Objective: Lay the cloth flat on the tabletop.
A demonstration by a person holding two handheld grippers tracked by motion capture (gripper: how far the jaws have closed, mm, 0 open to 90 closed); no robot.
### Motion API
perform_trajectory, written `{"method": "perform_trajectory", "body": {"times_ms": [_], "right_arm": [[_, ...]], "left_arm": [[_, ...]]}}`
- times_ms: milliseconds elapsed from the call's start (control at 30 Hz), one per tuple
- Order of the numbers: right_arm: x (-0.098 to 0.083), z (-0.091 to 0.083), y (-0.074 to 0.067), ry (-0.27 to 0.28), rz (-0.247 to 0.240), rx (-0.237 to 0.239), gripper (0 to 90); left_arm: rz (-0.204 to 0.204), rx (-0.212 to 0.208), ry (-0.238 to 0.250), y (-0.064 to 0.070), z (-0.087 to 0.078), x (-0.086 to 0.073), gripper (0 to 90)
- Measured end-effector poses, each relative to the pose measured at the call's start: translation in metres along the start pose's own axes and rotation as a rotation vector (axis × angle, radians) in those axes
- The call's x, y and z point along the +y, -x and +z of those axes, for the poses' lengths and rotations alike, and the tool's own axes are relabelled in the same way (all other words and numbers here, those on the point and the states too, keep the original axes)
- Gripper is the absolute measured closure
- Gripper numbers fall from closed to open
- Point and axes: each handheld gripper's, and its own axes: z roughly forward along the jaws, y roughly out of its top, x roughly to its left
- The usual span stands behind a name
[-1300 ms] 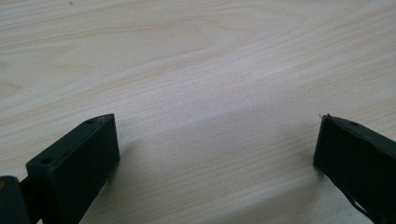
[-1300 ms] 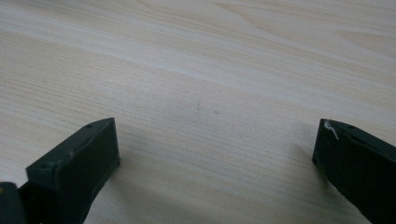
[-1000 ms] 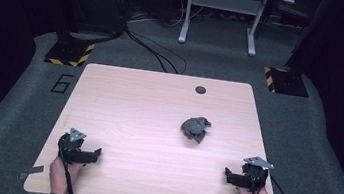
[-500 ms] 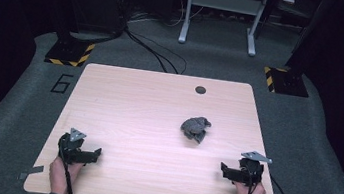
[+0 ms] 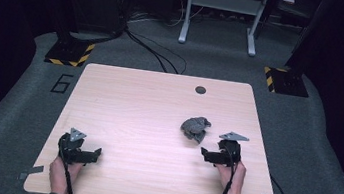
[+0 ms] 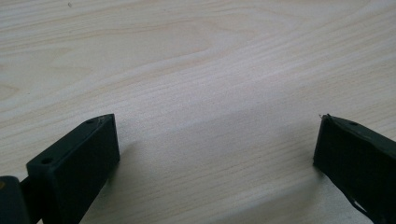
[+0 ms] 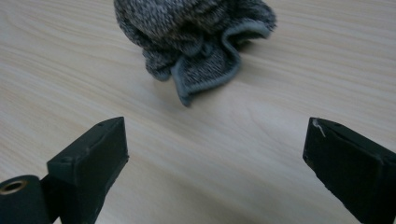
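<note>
A grey knitted cloth point(image 5: 195, 128) lies in a crumpled lump on the table point(image 5: 137, 117), right of the table's middle. It is bunched up, so it has no clear long side. In the right gripper view, one flap with a grey hem point(image 7: 205, 79) sticks out of the cloth toward the gripper.

The right gripper point(image 5: 206, 155) is near the cloth, on the side toward the person, and does not touch it. Its jaws are spread wide and have just closed a little, with bare table between them.

The left gripper point(image 5: 94, 155) is far from the cloth, near the table's front left corner, jaws spread over bare wood.

A small dark hole point(image 5: 200, 89) sits behind the cloth. Around the cloth the table has lots of room.
</note>
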Motion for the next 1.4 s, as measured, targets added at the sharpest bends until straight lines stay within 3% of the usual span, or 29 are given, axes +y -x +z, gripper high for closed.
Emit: {"method": "perform_trajectory", "body": {"times_ms": [100, 233, 267, 500, 533, 633, 700, 733, 800, 867, 1133, 1400], "right_arm": [[0.013, 0.016, -0.005, -0.005, -0.034, 0.011, 10.7], [0.021, 0.031, -0.008, -0.011, -0.045, 0.004, 14.9], [0.024, 0.04, -0.009, -0.012, -0.047, 0.0, 19.6], [0.026, 0.052, -0.01, 0.002, -0.054, -0.013, 35.0], [0.026, 0.055, -0.011, -0.009, -0.053, -0.012, 42.3], [0.025, 0.059, -0.01, -0.024, -0.058, -0.014, 48.9], [0.023, 0.061, -0.01, -0.033, -0.061, -0.008, 61.7], [0.023, 0.061, -0.01, -0.033, -0.061, -0.008, 61.7], [0.023, 0.061, -0.012, -0.032, -0.077, -0.022, 74.1], [0.024, 0.061, -0.012, -0.036, -0.079, -0.016, 78.7], [0.024, 0.054, -0.015, -0.013, -0.069, 0.004, 82.4], [0.026, 0.029, -0.032, 0.043, -0.094, 0.034, 82.5]], "left_arm": [[0.001, 0.001, 0.002, 0.0, 0.0, 0.0, 0.3], [0.0, 0.0, 0.001, 0.0, 0.0, 0.0, 0.3], [0.0, 0.0, 0.0, 0.0, 0.0, 0.0, 0.3], [0.0, -0.001, 0.0, 0.0, 0.0, 0.0, 0.3], [-0.001, -0.001, 0.0, 0.0, 0.0, 0.0, 0.4], [-0.001, -0.001, 0.001, 0.0, 0.0, 0.0, 0.3], [0.0, -0.001, 0.0, 0.0, 0.0, 0.0, 0.3], [0.0, -0.001, 0.0, 0.0, 0.0, 0.0, 0.3], [-0.001, -0.001, 0.0, 0.0, 0.0, 0.0, 0.3], [0.0, 0.0, 0.001, 0.0, 0.0, 0.0, 0.3], [0.0, 0.002, 0.003, 0.0, 0.0, 0.0, 0.5], [-0.001, 0.002, 0.003, 0.0, 0.0, 0.0, 0.5]]}}
